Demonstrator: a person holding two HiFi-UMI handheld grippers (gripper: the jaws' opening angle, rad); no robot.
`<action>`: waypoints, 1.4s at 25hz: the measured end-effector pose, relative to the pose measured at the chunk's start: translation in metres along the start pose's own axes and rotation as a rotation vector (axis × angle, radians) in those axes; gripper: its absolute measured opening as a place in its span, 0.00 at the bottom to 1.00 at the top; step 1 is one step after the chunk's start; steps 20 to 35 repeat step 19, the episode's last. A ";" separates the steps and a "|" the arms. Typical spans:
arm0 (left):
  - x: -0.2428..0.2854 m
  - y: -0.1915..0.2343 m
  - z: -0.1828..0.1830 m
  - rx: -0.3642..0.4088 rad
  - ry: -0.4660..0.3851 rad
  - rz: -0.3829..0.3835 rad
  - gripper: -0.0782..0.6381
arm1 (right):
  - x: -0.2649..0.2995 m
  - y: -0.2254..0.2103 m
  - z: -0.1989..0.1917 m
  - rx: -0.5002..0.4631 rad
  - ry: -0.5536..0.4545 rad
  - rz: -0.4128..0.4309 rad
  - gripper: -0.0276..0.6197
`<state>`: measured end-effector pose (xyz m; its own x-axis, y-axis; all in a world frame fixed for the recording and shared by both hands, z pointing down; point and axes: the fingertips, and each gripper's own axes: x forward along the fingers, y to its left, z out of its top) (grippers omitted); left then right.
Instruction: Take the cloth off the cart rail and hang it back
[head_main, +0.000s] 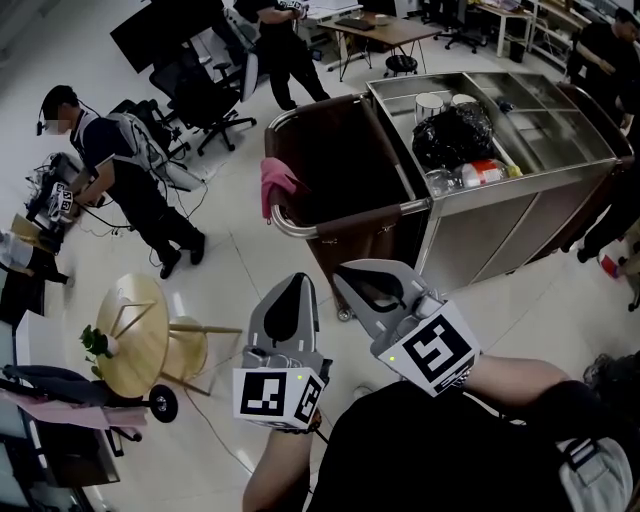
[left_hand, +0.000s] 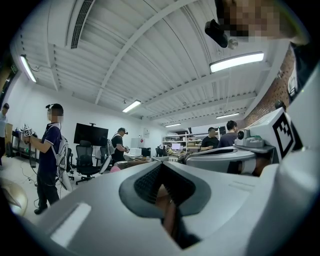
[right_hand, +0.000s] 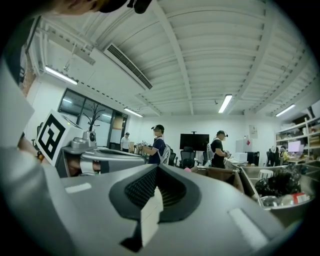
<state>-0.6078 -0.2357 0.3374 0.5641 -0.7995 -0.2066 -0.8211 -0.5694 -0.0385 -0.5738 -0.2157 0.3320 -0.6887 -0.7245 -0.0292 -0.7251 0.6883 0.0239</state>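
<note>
A pink cloth hangs over the left end of the cart's curved metal rail. Both grippers are held side by side in front of the cart, short of the rail and apart from the cloth. My left gripper has its jaws together with nothing between them. My right gripper is shut and empty too. In the left gripper view the cloth shows as a small pink patch just above the jaws. The right gripper view shows the same cloth as a small pink spot beyond the jaws.
The cart has a dark brown bag section and a steel top tray holding a black bag and containers. A person stands at the left, another at the back. A tipped round wooden table and office chairs stand nearby.
</note>
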 end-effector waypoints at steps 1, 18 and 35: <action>0.001 -0.001 -0.001 0.001 0.001 0.001 0.11 | 0.000 0.000 0.000 0.000 -0.001 0.002 0.04; 0.010 -0.005 -0.004 -0.002 0.004 0.000 0.11 | -0.004 -0.007 -0.002 0.000 0.001 0.004 0.04; 0.011 -0.006 -0.004 -0.002 0.005 0.000 0.11 | -0.004 -0.009 -0.002 0.000 0.000 0.004 0.04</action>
